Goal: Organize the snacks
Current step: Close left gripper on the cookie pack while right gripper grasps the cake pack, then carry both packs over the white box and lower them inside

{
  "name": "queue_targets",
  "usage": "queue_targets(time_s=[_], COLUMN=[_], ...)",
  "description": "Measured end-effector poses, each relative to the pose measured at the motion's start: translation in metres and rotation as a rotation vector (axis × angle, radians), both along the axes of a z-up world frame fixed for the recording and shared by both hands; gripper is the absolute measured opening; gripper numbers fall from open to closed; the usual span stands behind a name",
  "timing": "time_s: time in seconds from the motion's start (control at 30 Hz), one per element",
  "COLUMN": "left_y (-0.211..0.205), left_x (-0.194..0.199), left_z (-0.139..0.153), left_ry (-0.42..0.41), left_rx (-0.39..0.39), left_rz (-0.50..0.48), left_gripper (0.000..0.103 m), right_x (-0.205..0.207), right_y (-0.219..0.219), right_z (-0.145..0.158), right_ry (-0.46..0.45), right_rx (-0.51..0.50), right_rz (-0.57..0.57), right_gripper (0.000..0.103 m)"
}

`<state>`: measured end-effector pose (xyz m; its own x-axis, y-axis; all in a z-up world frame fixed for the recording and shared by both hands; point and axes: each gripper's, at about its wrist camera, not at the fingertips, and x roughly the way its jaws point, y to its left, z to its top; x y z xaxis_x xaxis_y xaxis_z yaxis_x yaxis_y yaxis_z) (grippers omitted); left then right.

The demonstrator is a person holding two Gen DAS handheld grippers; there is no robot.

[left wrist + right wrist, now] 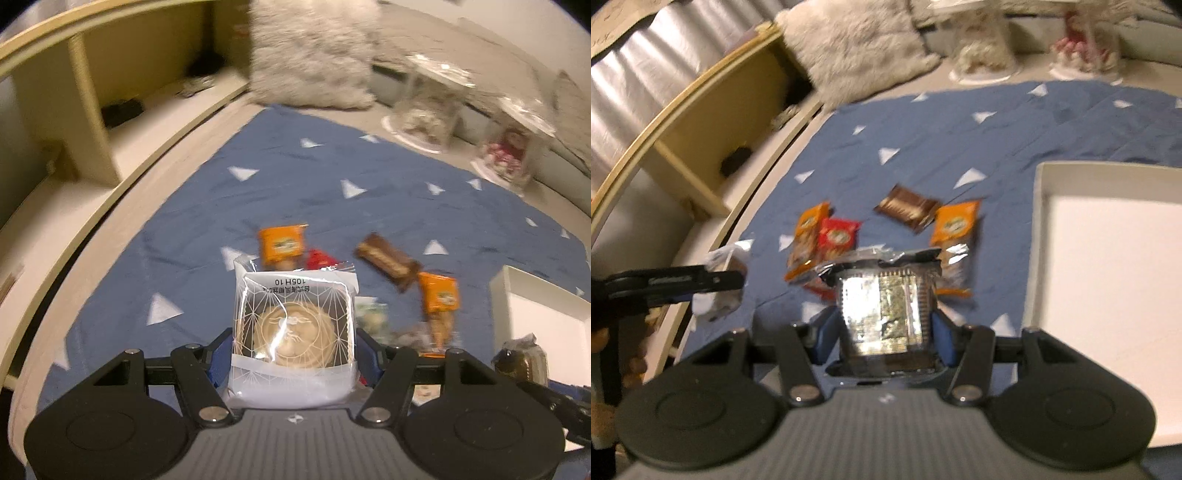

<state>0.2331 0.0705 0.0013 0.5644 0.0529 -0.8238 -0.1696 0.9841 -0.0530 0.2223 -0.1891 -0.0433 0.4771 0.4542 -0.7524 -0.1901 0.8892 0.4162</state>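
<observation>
My left gripper [293, 350] is shut on a clear-wrapped round cake [293, 325], held above the blue cloth [295, 173]. My right gripper [884, 332] is shut on a silvery dark snack packet [886, 306], also lifted off the cloth. Loose on the cloth lie two orange packets [810, 229] [956, 225], a red packet [838, 238] and a brown bar [908, 208]. A white box [1039, 221] stands to the right of them, with nothing showing inside. The right wrist view catches the left gripper [731, 280] side-on at the left with its cake [718, 295].
A wooden shelf unit [92, 122] runs along the left edge of the surface. A fluffy pale cushion [310, 55] lies at the back. Two clear domes with figurines [424, 110] [506, 151] stand at the back right.
</observation>
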Motion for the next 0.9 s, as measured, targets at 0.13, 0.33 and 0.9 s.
queue_targets(time_s=[0.13, 0.33, 0.9], left_y=[-0.034, -0.084, -0.252], left_x=[0.005, 0.005, -0.022], left_z=[0.002, 0.004, 0.003], left_ry=[-0.008, -0.014, -0.015], left_rx=[-0.006, -0.034, -0.023], left_rz=[-0.066, -0.161, -0.396], left_gripper=[0.067, 0.067, 0.067], right_x=[-0.003, -0.013, -0.075], right_y=[-0.029, -0.081, -0.218], right_z=[0.003, 0.011, 0.011], right_ry=[-0.01, -0.03, -0.024], right_rx=[-0.018, -0.022, -0.053], right_rz=[-0.05, -0.13, -0.308], right_gripper=[0.059, 0.059, 0.059])
